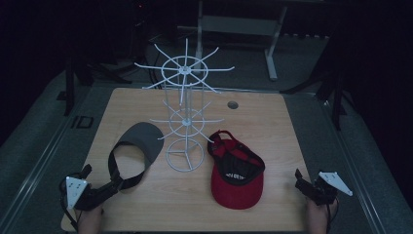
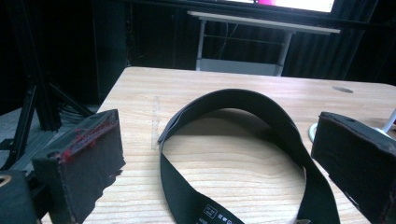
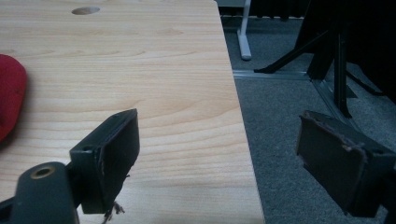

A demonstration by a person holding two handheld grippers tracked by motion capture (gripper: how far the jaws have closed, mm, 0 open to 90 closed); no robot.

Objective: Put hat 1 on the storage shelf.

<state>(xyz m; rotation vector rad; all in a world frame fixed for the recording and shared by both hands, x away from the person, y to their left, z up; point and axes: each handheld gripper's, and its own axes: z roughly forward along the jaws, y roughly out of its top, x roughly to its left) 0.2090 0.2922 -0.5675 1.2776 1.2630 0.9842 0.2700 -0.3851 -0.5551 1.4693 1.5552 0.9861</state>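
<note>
**Two hats wait by the rack**

A white rack [image 1: 185,117] stands in the middle of the table [image 1: 272,126], with hooks for hanging hats. The grey visor [image 1: 134,151] lies at 9 o'clock from the rack, and the red cap [image 1: 237,173] lies at 4 o'clock.

The left claw [image 1: 113,185] is wide open and holds nothing. It rests at the table's near left corner, right at the visor's black strap [image 2: 243,140], likely ready to grab it. The strap sits at 12 o'clock from it.

The right claw [image 1: 299,183] is open and empty too, at the table's right edge, well away from the cap.

red cap [image 3: 9,100] — cut by left edge | visor's strap [image 2: 261,154] — cut at bottom
</note>
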